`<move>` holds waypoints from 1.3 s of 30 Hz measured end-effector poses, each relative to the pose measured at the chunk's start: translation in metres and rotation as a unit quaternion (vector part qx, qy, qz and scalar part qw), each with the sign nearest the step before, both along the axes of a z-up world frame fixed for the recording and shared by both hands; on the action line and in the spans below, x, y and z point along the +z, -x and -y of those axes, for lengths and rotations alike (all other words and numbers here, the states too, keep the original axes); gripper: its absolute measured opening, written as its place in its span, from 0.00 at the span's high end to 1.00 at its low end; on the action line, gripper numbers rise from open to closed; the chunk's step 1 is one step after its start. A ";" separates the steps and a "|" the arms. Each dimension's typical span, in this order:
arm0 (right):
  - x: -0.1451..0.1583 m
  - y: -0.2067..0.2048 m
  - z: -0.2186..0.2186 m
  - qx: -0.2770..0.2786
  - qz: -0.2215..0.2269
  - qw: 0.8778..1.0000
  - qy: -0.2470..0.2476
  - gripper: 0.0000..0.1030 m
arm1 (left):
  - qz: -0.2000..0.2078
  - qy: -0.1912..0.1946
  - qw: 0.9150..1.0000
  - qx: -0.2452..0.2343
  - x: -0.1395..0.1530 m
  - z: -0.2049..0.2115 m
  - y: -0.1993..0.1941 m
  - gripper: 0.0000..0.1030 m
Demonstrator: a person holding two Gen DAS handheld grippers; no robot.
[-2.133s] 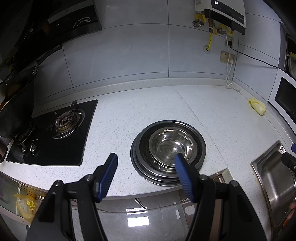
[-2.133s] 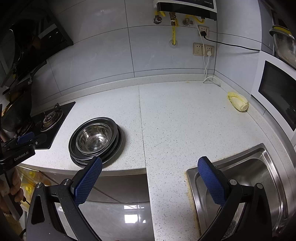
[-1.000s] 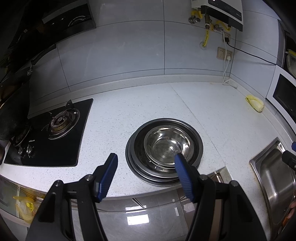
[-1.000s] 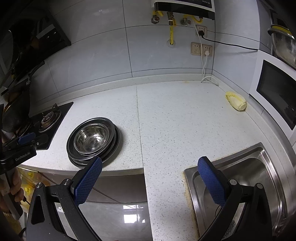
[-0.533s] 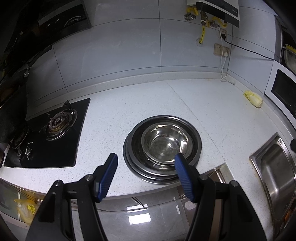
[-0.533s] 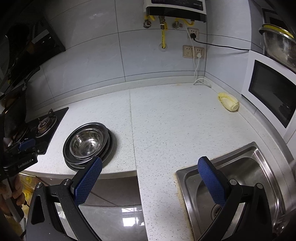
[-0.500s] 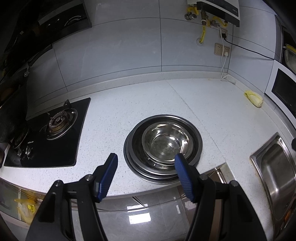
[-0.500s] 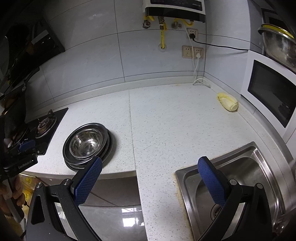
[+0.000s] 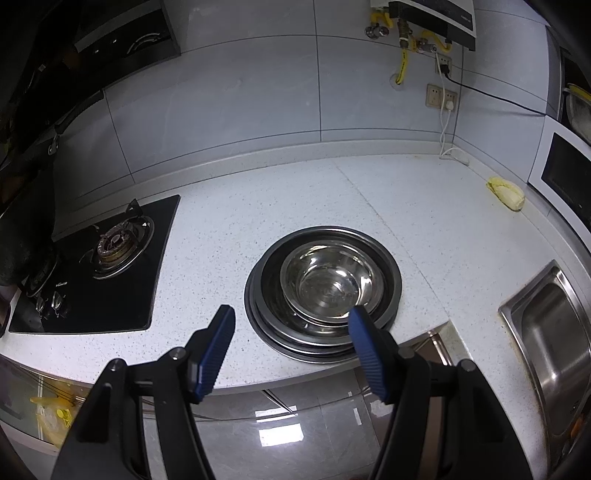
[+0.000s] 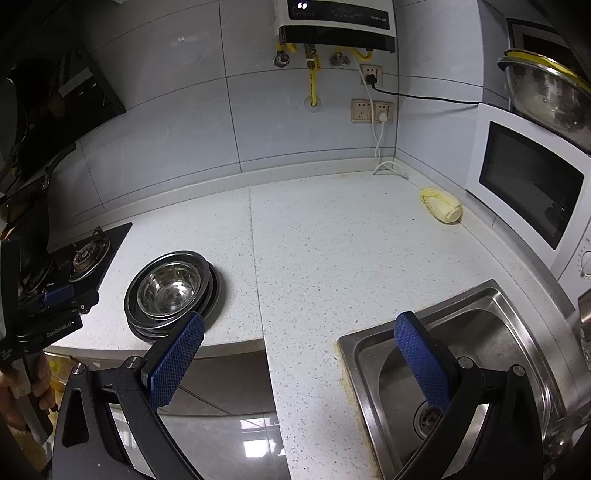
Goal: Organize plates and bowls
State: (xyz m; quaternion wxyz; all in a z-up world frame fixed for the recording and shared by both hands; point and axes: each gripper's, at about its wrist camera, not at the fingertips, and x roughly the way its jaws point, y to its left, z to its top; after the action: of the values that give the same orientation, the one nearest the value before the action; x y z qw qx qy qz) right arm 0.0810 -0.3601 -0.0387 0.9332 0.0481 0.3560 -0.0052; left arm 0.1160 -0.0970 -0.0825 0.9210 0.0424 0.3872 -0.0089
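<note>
A stack of steel plates (image 9: 273,325) (image 10: 212,295) sits near the front edge of the speckled white counter (image 9: 424,206) (image 10: 351,240), with a steel bowl (image 9: 327,284) (image 10: 168,290) nested on top. My left gripper (image 9: 291,314) hovers open just in front of the stack, nothing between its blue pads. My right gripper (image 10: 299,321) is open too, held back from the counter's edge between the stack and the sink (image 10: 461,350), holding nothing. The left gripper's body (image 10: 48,325) shows at the left of the right wrist view, in a person's hand.
A black gas hob (image 9: 99,266) lies left of the stack. The steel sink (image 9: 554,332) is sunk in at the right. A yellow cloth (image 10: 441,205) lies by the white microwave (image 10: 532,184). A water heater (image 10: 334,22), sockets and a cord are on the tiled wall.
The right gripper has drawn back and up, so the counter, heater and microwave show from farther off. The left gripper has stayed almost still. Both remain open.
</note>
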 end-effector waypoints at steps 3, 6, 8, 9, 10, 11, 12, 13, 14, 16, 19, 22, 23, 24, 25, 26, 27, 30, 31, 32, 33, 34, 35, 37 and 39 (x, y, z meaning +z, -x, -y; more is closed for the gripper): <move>0.002 0.004 0.002 -0.006 0.004 1.000 -0.001 0.01 | 0.001 0.004 1.000 -0.008 0.000 0.003 0.000 0.40; 0.003 0.007 0.003 -0.008 0.005 1.000 0.000 0.02 | 0.007 0.003 1.000 -0.019 0.002 0.010 0.003 0.40; 0.003 0.010 0.004 -0.011 0.004 1.000 0.000 0.02 | 0.010 -0.001 1.000 -0.025 0.003 0.017 0.003 0.40; 0.003 0.011 0.004 -0.013 0.004 1.000 -0.001 0.02 | 0.010 -0.001 0.999 -0.030 0.003 0.019 0.004 0.40; 0.004 0.012 0.005 -0.014 0.005 1.000 -0.001 0.01 | 0.009 -0.001 0.999 -0.034 0.003 0.022 0.004 0.40; 0.004 0.013 0.005 -0.016 0.005 1.000 -0.001 0.01 | 0.008 0.000 0.999 -0.038 0.002 0.024 0.004 0.40; 0.005 0.014 0.006 -0.018 0.005 1.000 0.000 0.01 | 0.008 0.001 0.999 -0.041 0.003 0.025 0.003 0.40; 0.005 0.015 0.006 -0.020 0.005 1.000 0.000 0.01 | 0.008 0.001 0.999 -0.044 0.003 0.027 0.003 0.40; 0.006 0.017 0.006 -0.022 0.006 1.000 0.000 0.01 | 0.008 0.002 0.999 -0.046 0.003 0.028 0.003 0.40; 0.007 0.019 0.008 -0.026 0.007 1.000 0.002 0.02 | 0.007 0.001 0.999 -0.047 0.002 0.030 0.003 0.40; 0.008 0.021 0.009 -0.032 0.008 0.999 0.001 0.02 | 0.007 0.000 0.999 -0.048 0.003 0.032 0.003 0.40; 0.009 0.022 0.008 -0.035 0.009 0.999 0.002 0.02 | 0.007 0.002 0.999 -0.048 0.003 0.032 0.004 0.40; 0.009 0.023 0.007 -0.034 0.009 0.999 0.002 0.02 | 0.007 0.004 0.999 -0.048 0.004 0.032 0.004 0.40; 0.009 0.023 0.007 -0.034 0.008 0.999 0.002 0.02 | 0.006 0.006 0.999 -0.048 0.004 0.031 0.003 0.40; 0.009 0.023 0.006 -0.034 0.008 0.999 0.003 0.02 | 0.005 0.007 0.999 -0.048 0.004 0.030 0.004 0.40; 0.008 0.022 0.006 -0.033 0.008 0.999 0.003 0.02 | 0.005 0.007 0.999 -0.048 0.004 0.030 0.005 0.40; 0.008 0.022 0.006 -0.032 0.007 0.999 0.002 0.02 | 0.006 0.005 0.999 -0.047 0.005 0.029 0.005 0.40; 0.008 0.021 0.004 -0.028 0.008 1.000 0.001 0.02 | 0.006 0.005 0.999 -0.041 0.006 0.027 0.007 0.40; 0.007 0.021 0.003 -0.027 0.008 1.000 0.001 0.02 | 0.007 0.004 0.999 -0.038 0.006 0.026 0.007 0.40; 0.007 0.021 0.003 -0.025 0.008 1.000 0.000 0.01 | 0.009 0.004 0.999 -0.035 0.007 0.025 0.008 0.40; 0.007 0.020 0.002 -0.023 0.008 1.000 -0.001 0.01 | 0.008 0.005 0.999 -0.033 0.007 0.023 0.008 0.40; 0.007 0.019 0.002 -0.021 0.008 1.000 -0.001 0.01 | 0.007 0.007 0.999 -0.031 0.007 0.022 0.008 0.40; 0.007 0.020 0.001 -0.019 0.008 1.000 -0.001 0.01 | 0.007 0.009 1.000 -0.028 0.008 0.021 0.008 0.40; 0.007 0.018 0.001 -0.015 0.008 1.000 0.000 0.02 | 0.010 0.010 1.000 -0.022 0.009 0.020 0.010 0.40; 0.007 0.016 0.000 -0.012 0.008 1.000 -0.001 0.02 | 0.013 0.012 1.000 -0.017 0.012 0.018 0.011 0.40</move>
State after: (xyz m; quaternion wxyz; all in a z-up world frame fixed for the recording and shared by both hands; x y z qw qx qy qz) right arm 0.0647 -0.3599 -0.0314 0.9360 0.0529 0.3477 -0.0155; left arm 0.1052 -0.1150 -0.0706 0.9260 0.0378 0.3745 -0.0292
